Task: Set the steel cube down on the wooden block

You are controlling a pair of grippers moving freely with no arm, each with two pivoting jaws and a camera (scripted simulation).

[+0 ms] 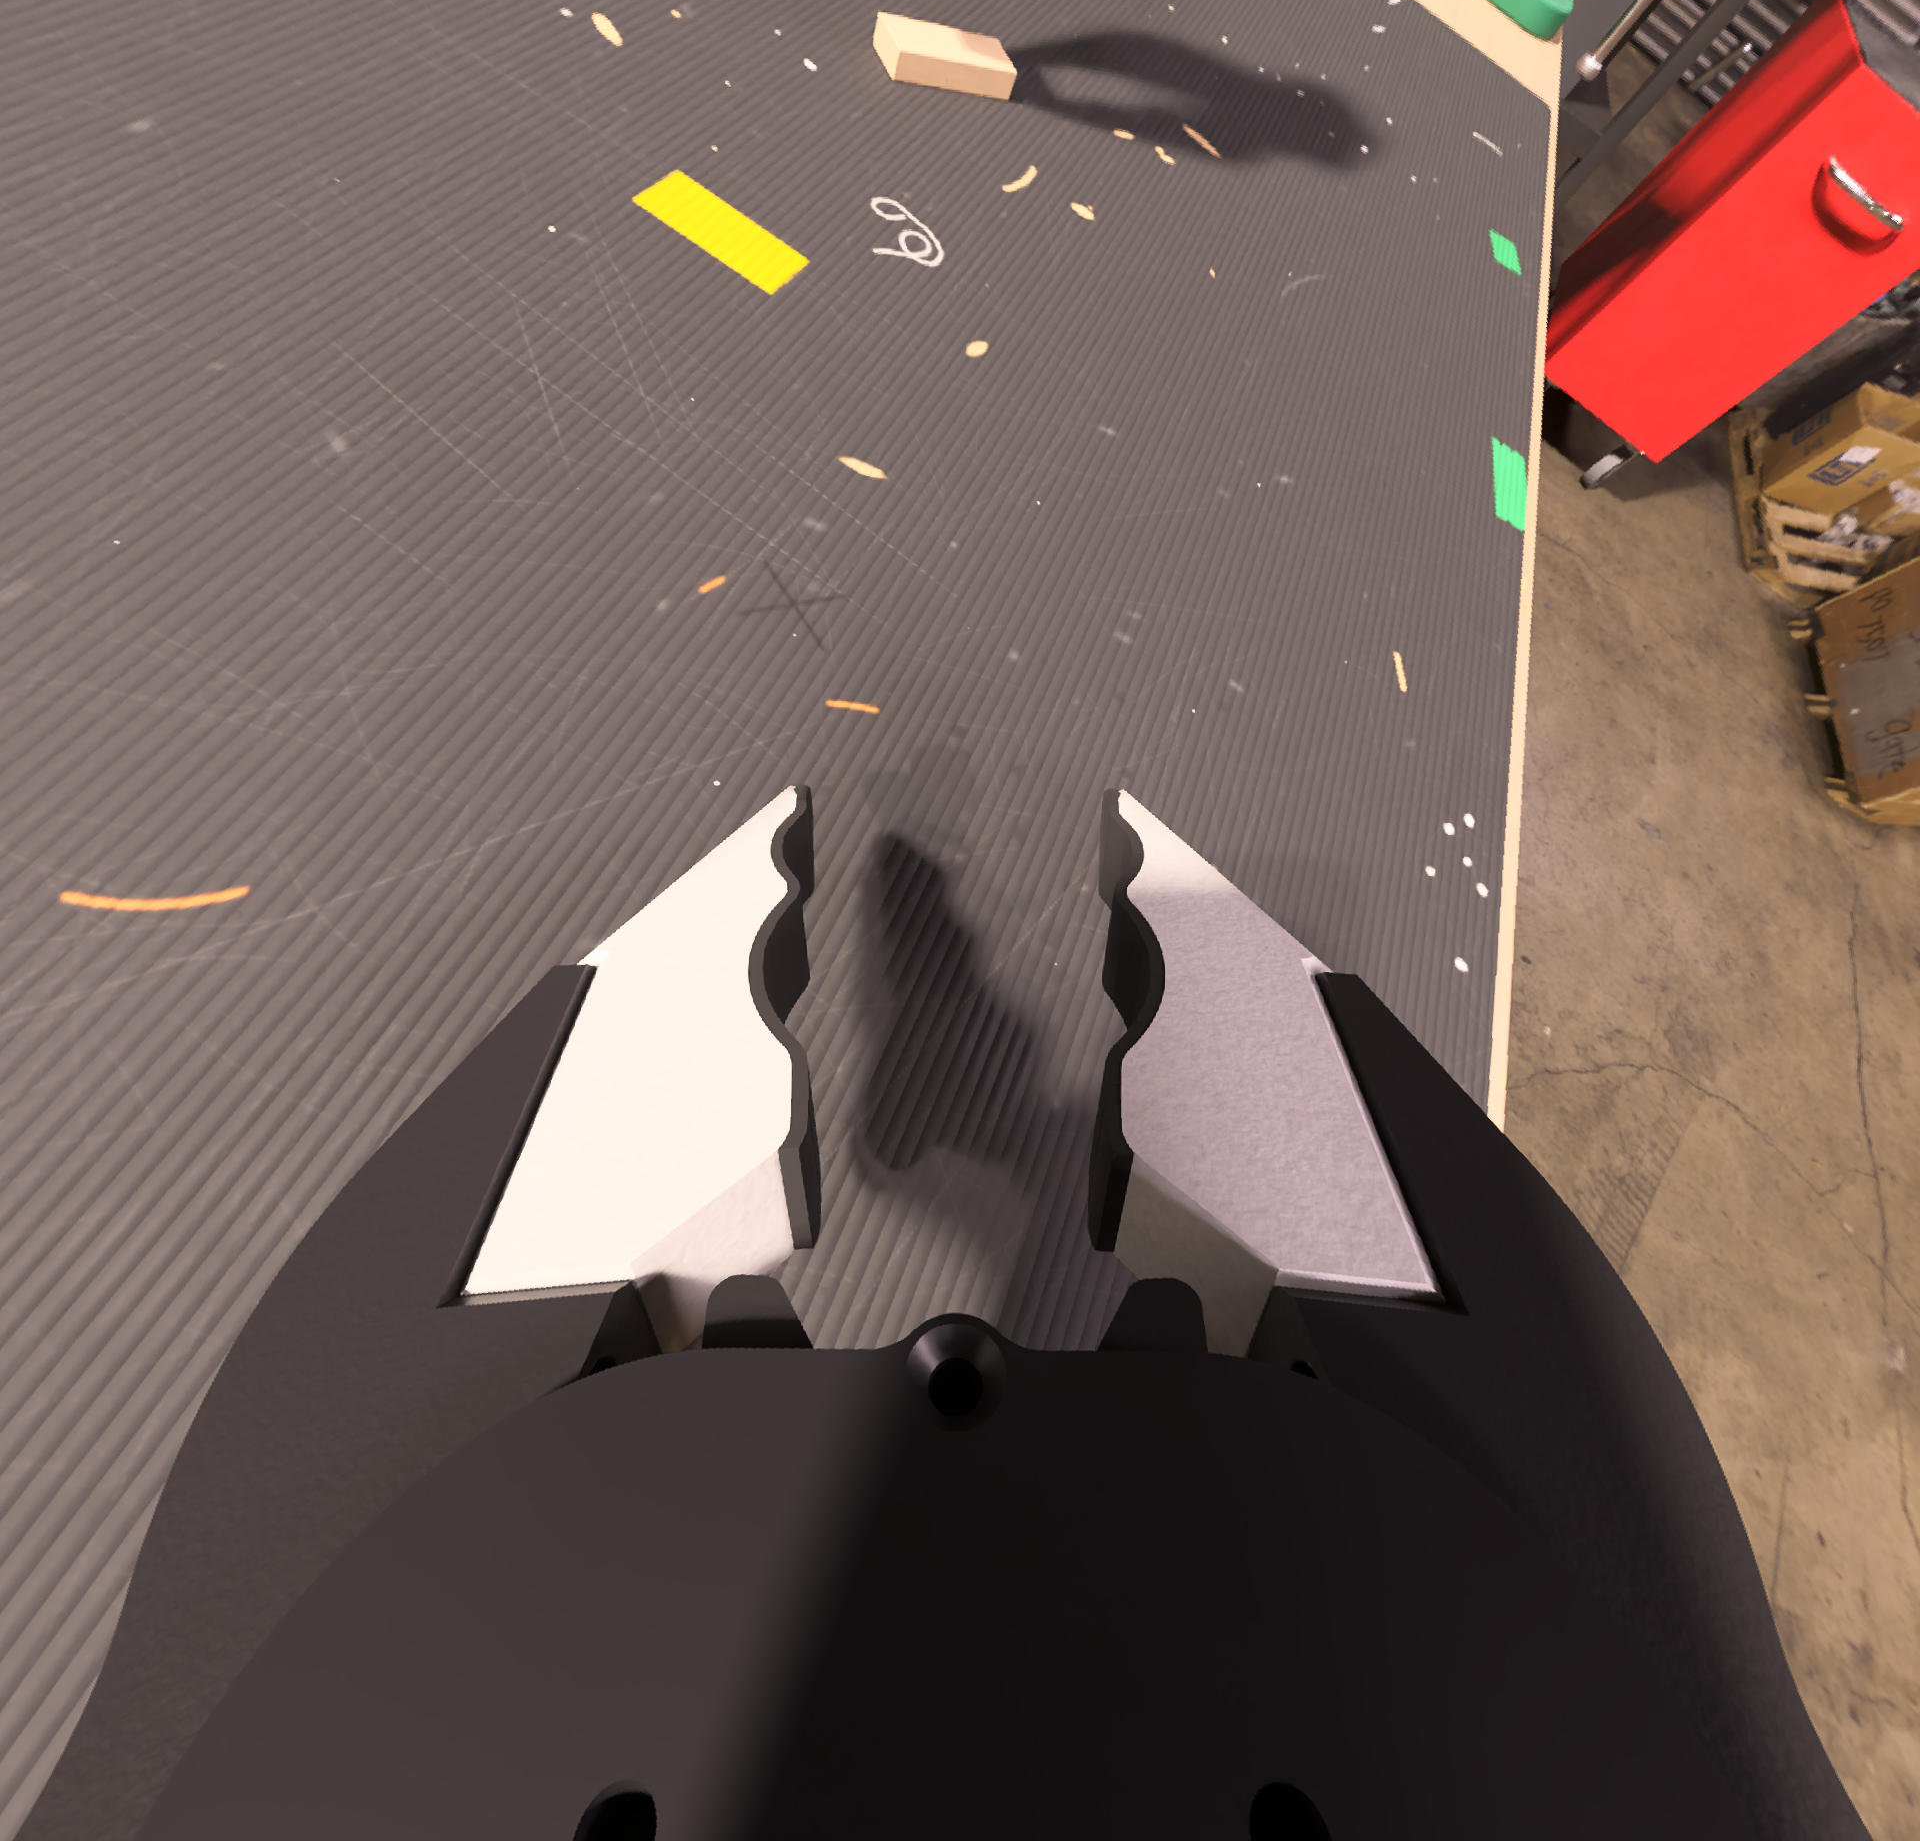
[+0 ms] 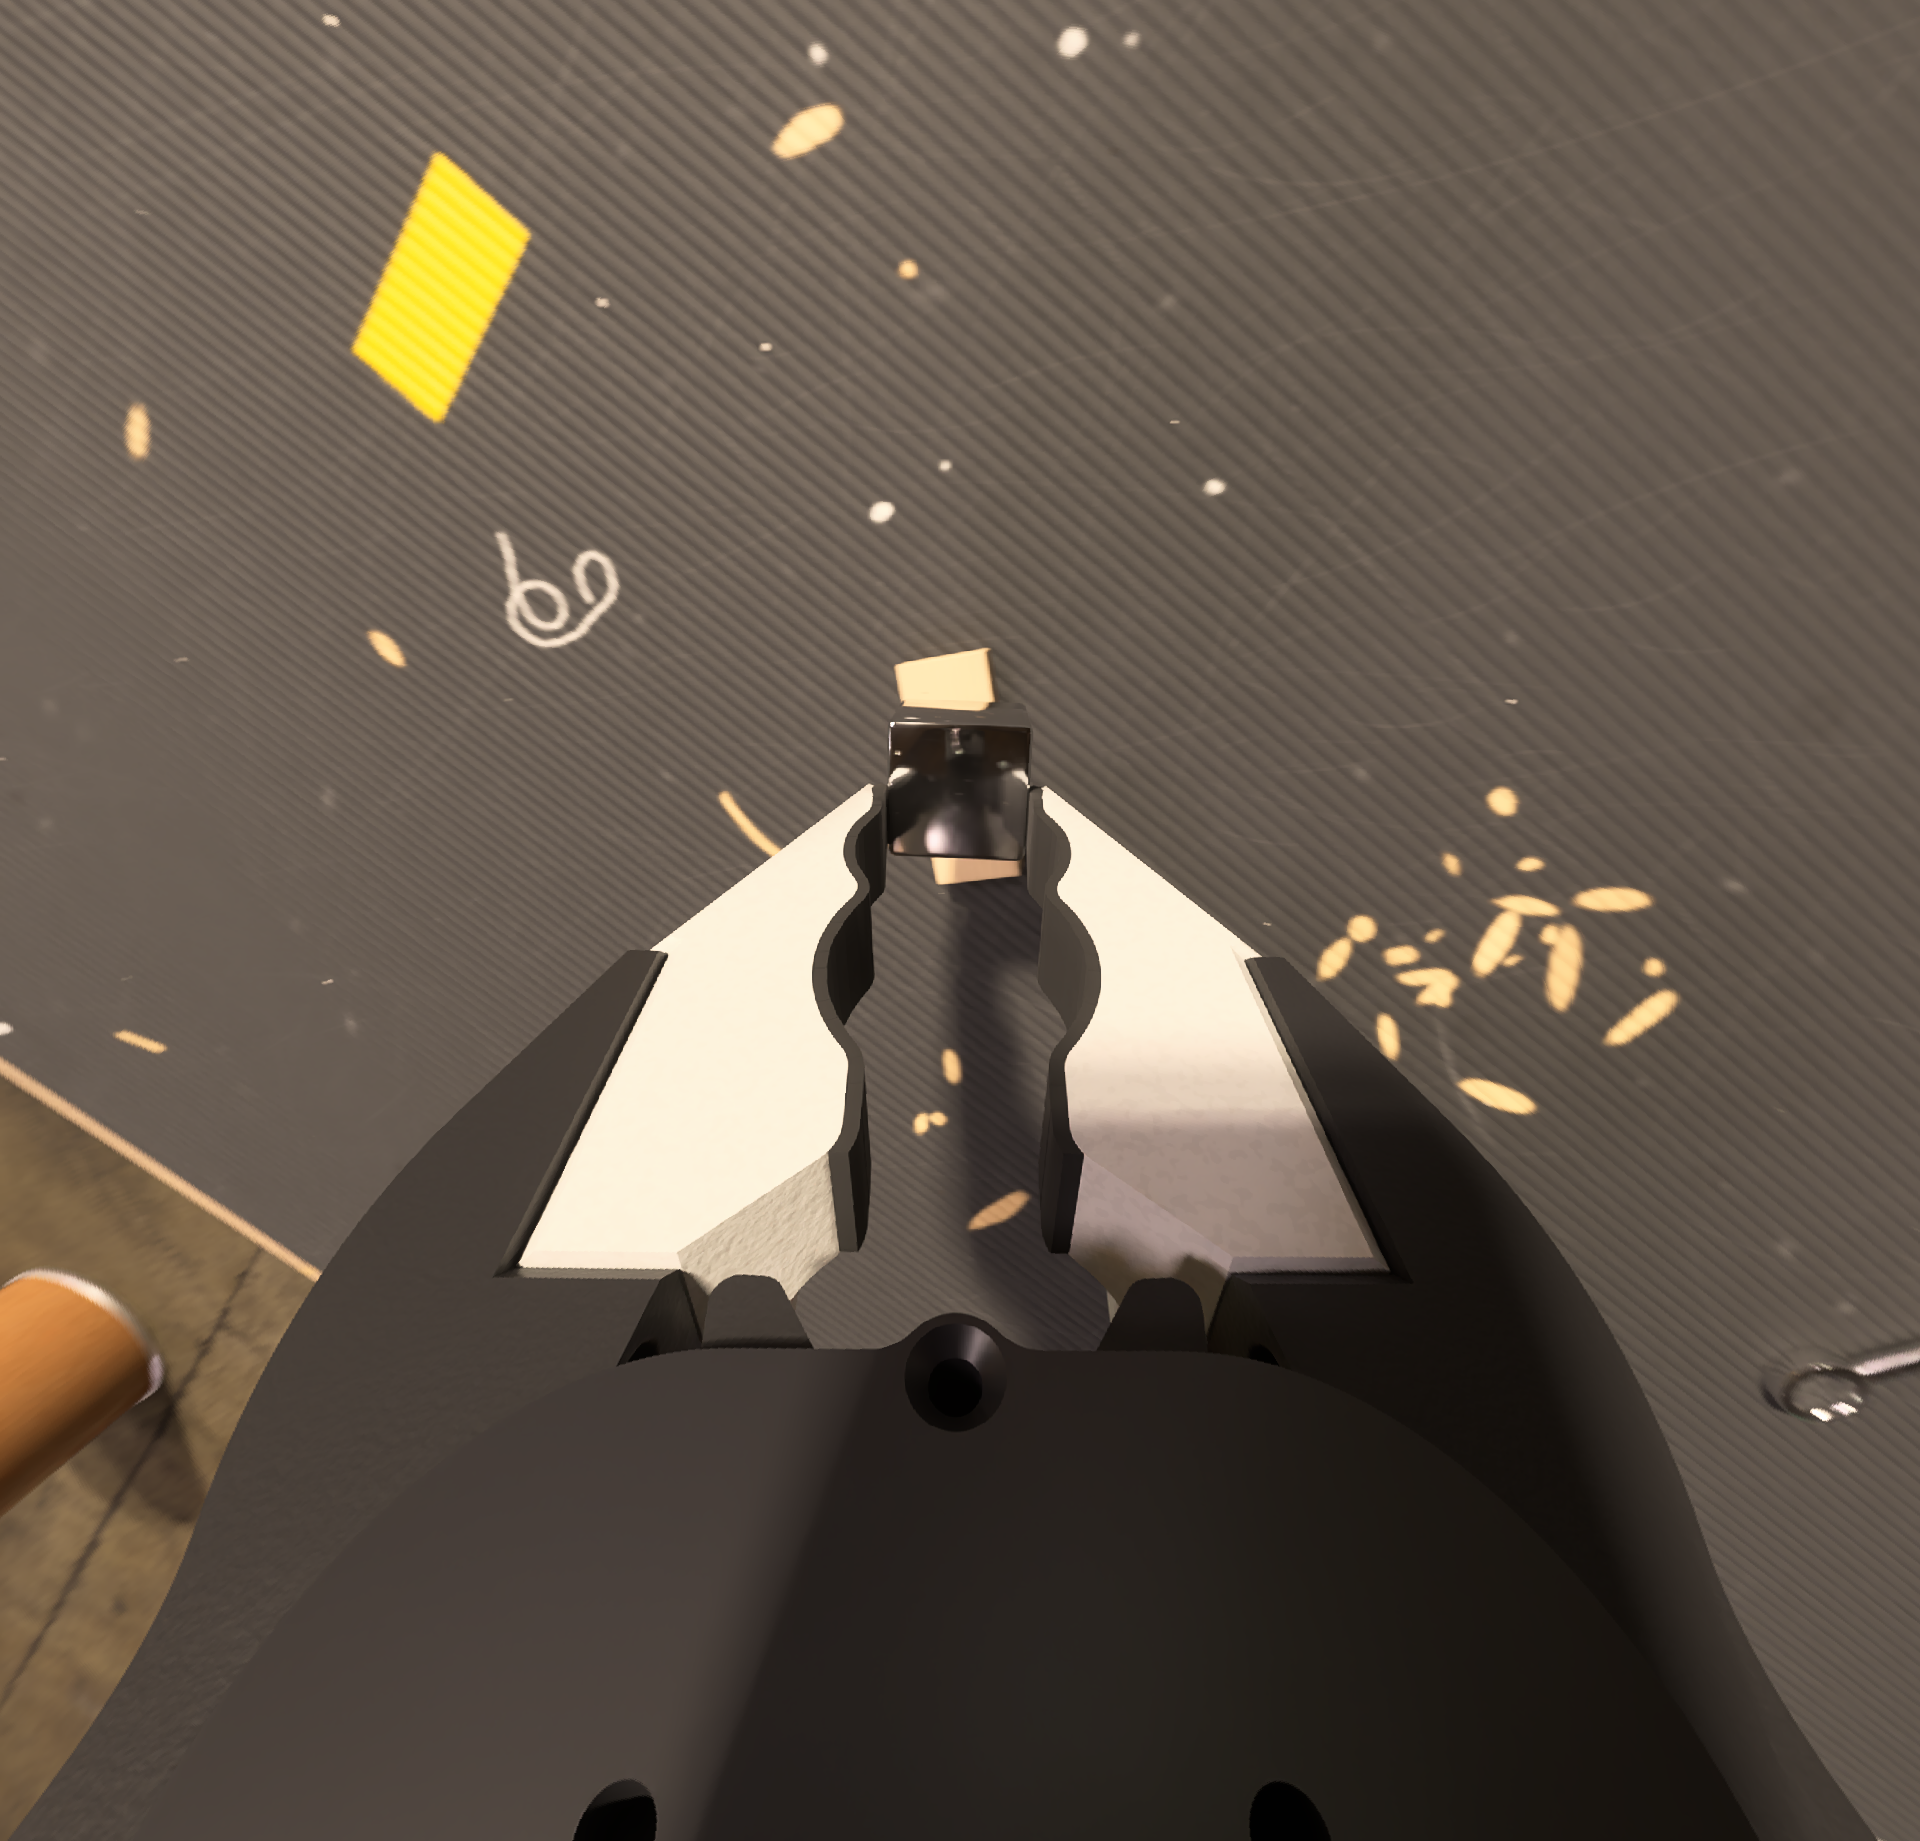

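Observation:
My right gripper (image 2: pixel 958 804) is shut on the shiny steel cube (image 2: pixel 958 789), held at the fingertips above the grey mat. The pale wooden block (image 2: pixel 945 677) lies straight below and beyond the cube; parts of it show above and under the cube, the rest is hidden. In the left wrist view the wooden block (image 1: pixel 943 54) lies far ahead on the mat, with a dark shadow to its right. My left gripper (image 1: pixel 956 804) is open and empty, low over the mat, far from the block.
A yellow tape patch (image 1: pixel 720 231) (image 2: pixel 442 285) and a white scribble (image 1: pixel 909 233) (image 2: pixel 556 591) mark the mat. Wood chips (image 2: pixel 1507 944) are scattered about. The bench edge (image 1: pixel 1522 648) runs on the right, with a red cabinet (image 1: pixel 1745 233) and cardboard boxes (image 1: pixel 1839 503) beyond. A small metal hook (image 2: pixel 1839 1381) lies right.

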